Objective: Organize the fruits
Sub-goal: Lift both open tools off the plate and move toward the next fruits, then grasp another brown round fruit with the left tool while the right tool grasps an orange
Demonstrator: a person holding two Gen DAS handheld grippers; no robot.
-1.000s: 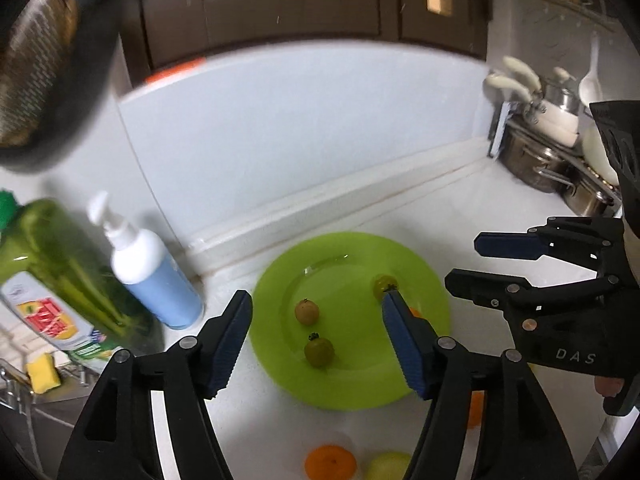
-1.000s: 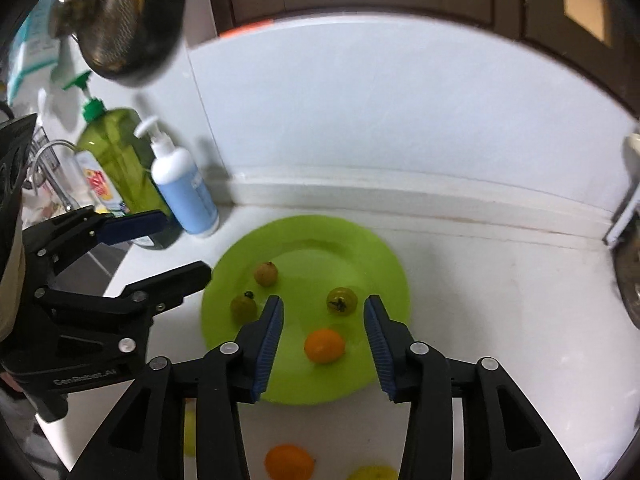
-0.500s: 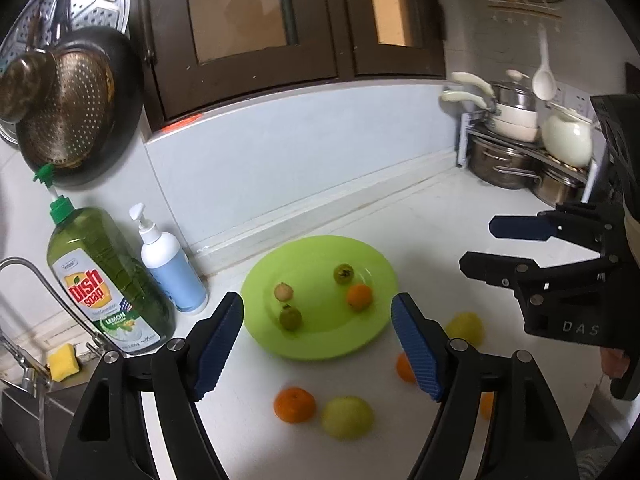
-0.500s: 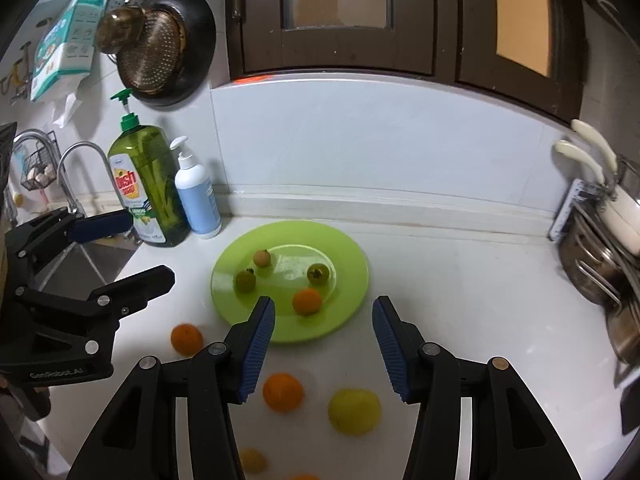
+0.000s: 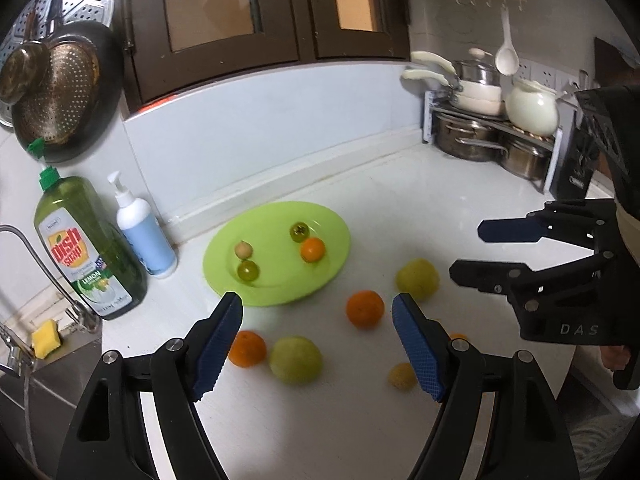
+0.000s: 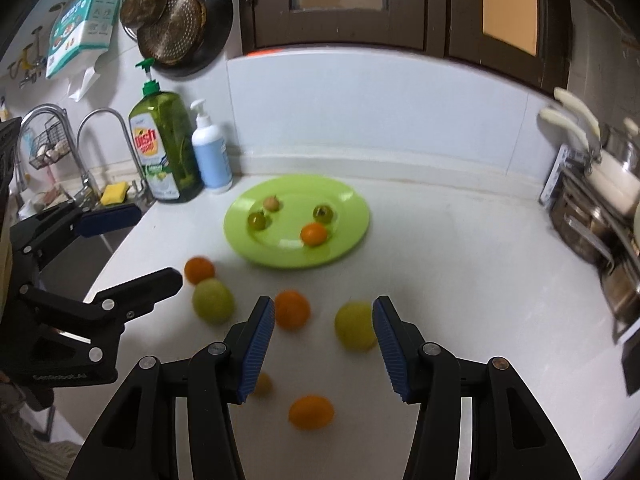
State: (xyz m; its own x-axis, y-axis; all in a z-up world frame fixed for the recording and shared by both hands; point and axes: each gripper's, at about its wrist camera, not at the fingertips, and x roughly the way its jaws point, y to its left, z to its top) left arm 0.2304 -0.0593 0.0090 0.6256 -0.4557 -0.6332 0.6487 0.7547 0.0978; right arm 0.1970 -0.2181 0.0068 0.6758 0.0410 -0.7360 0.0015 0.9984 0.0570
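Above the white surface I hold both tongs spread wide with nothing between the pads. My left tongs hover over an orange and a pale green fruit lying just beside each other; another orange and a yellow-green fruit lie beyond them. My right tongs hang over the same loose fruit, with a further orange near their base. Farther out, toward the wall, sits the green plate, carrying a small orange, two small green fruits and a small tan one. Left of the plate stand a white pump bottle and a dish soap bottle, beside the tap. Pots sit stacked in the far right corner.
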